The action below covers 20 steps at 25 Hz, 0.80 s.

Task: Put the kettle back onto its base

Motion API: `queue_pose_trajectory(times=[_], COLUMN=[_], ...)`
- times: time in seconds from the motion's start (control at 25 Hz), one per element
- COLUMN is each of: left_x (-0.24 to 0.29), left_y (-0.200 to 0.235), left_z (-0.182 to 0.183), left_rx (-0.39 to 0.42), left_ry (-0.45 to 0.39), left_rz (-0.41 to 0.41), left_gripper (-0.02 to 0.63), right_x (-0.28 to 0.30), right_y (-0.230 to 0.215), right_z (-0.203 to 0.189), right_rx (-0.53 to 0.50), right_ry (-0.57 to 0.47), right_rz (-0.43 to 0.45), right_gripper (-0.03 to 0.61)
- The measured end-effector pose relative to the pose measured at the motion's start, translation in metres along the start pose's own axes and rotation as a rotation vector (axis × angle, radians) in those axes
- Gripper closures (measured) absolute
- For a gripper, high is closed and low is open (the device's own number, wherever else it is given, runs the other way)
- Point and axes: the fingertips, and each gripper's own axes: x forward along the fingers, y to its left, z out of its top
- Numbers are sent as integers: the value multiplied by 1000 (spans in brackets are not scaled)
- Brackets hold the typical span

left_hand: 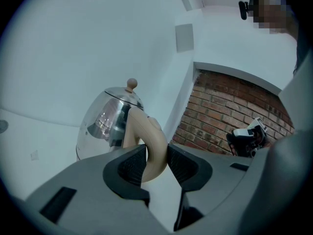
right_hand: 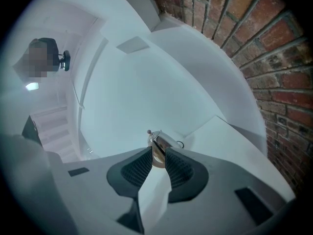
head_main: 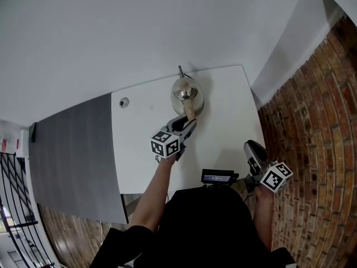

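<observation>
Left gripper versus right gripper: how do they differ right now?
The left gripper is closed on the tan handle of the kettle; the right gripper holds nothing, jaws slightly apart. The left gripper reaches over the table to the kettle; the right gripper hangs back beside the person's body. Both point toward the kettle.

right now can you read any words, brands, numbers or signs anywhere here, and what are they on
No text here can be read.
kettle: no brand or label shows.
left marker cube, right marker cube: black-and-white square patterns, no letters.
small screen: lit blue, too small to read.
red and white sheet at the left edge: too blurred to read.
</observation>
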Motion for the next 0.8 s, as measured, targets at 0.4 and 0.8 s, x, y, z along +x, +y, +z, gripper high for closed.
queue_pose_trajectory(times=[0.4,0.8], left_x=[0,-3], left_y=[-1,2], left_z=[-2,-1], left_rx=[-1,28], left_ry=[-2,6], left_rz=[17,52], left_gripper=[466,466], right_x=[-6,-12], right_y=[-6,-11], right_z=[1,6], right_rx=[7,13], right_ry=[2,-2], right_rz=[3,15], right_gripper=[494,494])
